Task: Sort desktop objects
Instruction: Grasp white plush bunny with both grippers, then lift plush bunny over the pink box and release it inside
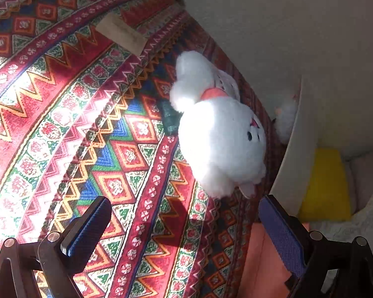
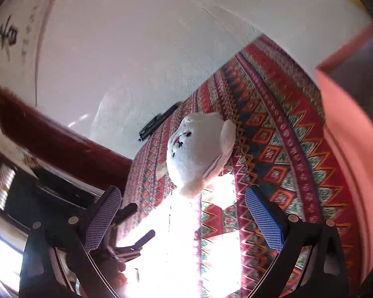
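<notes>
Through my left wrist camera, my left claw (image 1: 184,226) is spread wide and empty above the worktop's red patterned woven cloth (image 1: 69,114), where a fluffy white plush toy animal (image 1: 216,134) lies near the far edge, beside the pale wall (image 1: 298,24). Through my right wrist camera, my right claw (image 2: 184,213) is likewise spread and empty, the same plush toy (image 2: 199,154) lying on the cloth ahead between its fingers, with a slim black pen (image 2: 159,121) just beyond it at the cloth's edge.

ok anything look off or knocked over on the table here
The white plush toy lies tipped on its side on the patterned cloth near the wall, not sitting up. A black pen lies at the cloth's far edge by the wall. Nothing looks spilled or damaged. Both grippers are open and empty.
</notes>
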`<control>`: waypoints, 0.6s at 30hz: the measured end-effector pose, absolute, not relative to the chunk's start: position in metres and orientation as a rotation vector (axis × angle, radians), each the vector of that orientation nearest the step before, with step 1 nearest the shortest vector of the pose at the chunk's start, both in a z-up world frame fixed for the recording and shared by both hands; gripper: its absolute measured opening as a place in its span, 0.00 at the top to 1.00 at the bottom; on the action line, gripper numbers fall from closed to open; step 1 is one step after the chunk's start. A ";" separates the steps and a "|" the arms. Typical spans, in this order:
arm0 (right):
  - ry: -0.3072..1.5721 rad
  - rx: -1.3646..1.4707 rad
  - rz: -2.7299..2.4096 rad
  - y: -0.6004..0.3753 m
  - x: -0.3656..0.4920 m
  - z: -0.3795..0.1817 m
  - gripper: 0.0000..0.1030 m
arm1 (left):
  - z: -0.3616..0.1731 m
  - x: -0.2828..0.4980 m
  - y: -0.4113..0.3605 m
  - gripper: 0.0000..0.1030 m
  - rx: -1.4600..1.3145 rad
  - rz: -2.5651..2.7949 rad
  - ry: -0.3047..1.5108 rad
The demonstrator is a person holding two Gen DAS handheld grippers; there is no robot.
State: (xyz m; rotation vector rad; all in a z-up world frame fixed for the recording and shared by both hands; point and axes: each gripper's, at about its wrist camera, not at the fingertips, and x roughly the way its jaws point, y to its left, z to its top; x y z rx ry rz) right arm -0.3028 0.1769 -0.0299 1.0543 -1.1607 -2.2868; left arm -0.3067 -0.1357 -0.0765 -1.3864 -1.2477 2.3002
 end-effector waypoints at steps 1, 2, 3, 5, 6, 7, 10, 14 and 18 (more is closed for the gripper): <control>-1.260 1.059 -2.226 0.179 -0.318 -0.042 0.01 | -0.080 -0.318 -0.139 0.04 -1.376 2.296 -1.268; -1.356 1.062 -2.167 0.181 -0.333 -0.054 0.01 | -0.083 -0.331 -0.142 0.04 -1.363 2.296 -1.283; -1.439 1.064 -2.116 0.182 -0.348 -0.065 0.01 | -0.088 -0.345 -0.144 0.04 -1.354 2.300 -1.289; -1.584 1.065 -2.020 0.183 -0.376 -0.087 0.01 | -0.096 -0.374 -0.147 0.04 -1.336 2.310 -1.298; -1.629 1.071 -1.985 0.182 -0.388 -0.097 0.01 | -0.102 -0.389 -0.149 0.04 -1.336 2.317 -1.300; -1.665 1.077 -1.954 0.181 -0.399 -0.106 0.01 | -0.106 -0.402 -0.148 0.04 -1.334 2.313 -1.297; -1.688 1.120 -1.899 0.174 -0.425 -0.132 0.01 | -0.120 -0.443 -0.140 0.04 -1.327 2.294 -1.286; -1.595 1.156 -1.902 0.163 -0.445 -0.152 0.17 | -0.122 -0.474 -0.112 0.18 -1.276 2.273 -1.174; -1.504 1.129 -1.905 0.163 -0.441 -0.136 0.31 | -0.098 -0.451 -0.100 0.33 -1.258 2.315 -1.071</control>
